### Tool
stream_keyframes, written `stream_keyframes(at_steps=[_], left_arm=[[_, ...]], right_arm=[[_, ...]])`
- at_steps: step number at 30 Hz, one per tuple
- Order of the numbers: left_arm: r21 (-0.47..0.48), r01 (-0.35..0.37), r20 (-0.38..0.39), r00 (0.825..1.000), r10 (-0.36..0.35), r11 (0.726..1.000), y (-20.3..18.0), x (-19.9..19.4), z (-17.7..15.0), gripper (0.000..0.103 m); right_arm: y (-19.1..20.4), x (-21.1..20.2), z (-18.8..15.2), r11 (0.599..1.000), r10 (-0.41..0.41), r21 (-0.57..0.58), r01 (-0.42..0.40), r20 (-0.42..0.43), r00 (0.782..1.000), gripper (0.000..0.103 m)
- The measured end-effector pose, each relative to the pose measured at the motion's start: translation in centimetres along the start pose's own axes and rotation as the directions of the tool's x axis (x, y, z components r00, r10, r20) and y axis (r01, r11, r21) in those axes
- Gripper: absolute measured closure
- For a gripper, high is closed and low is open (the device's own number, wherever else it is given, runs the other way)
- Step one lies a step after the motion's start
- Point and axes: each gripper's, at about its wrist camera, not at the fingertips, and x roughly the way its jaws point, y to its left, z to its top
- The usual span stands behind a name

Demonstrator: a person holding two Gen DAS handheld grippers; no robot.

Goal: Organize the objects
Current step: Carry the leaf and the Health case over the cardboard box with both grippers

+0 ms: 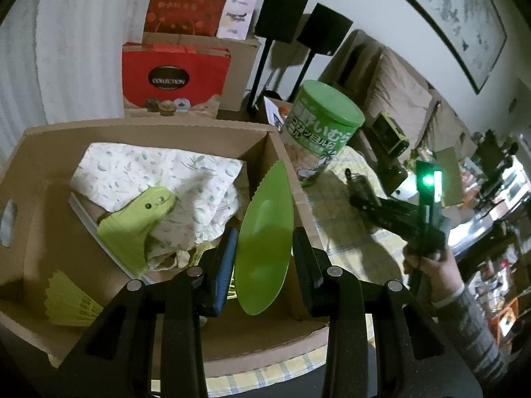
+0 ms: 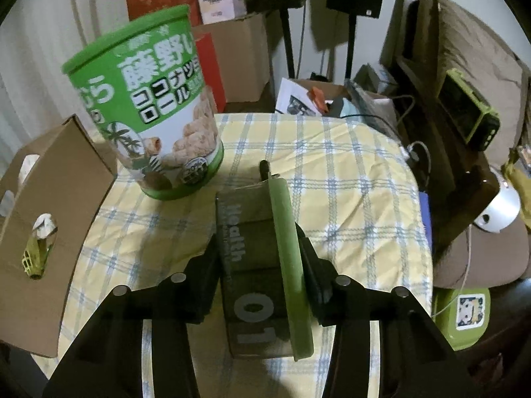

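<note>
Over the open cardboard box, on its right-hand side: left gripper with one green plastic leaf-shaped dish standing on edge between the pads, jaws part-closed, apparently gripping it, though contact at the right pad hard to confirm. Inside the box: one leaf-print cloth, one light-green crocodile-head toy, one yellow-green shuttlecock in the near-left corner. Just right of the box, on the yellow plaid tablecloth: one green-lidded snack canister, upright. Further right of the box: right gripper, held by a person's hand, straddling one dark olive box marked "Health" and "01", with one green slab against its right face. Right pad against the slab, left pad at the box's side; full clamp not certain.
</note>
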Motion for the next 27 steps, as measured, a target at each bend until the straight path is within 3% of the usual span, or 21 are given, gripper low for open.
stream_keyframes(at_steps=[7,18,27], left_arm=[[0.017,-0.030,0.015,0.999,0.030,0.999,-0.5,-0.3,-0.4,0.071],[0.001,-0.073,0.044,0.996,0.073,0.997,0.9,-2.0,0.0,0.071],[-0.037,-0.119,0.074,0.990,0.121,0.992,3.3,-3.5,0.9,0.071]], right_arm=[[2.0,-4.2,-0.1,1.000,0.018,0.017,-0.019,0.060,0.998,0.057],[8.9,-11.0,1.5,0.989,0.148,-0.030,-0.145,0.146,0.978,0.057],[15.4,-11.0,3.0,0.978,0.205,-0.077,-0.195,0.145,0.968,0.057]])
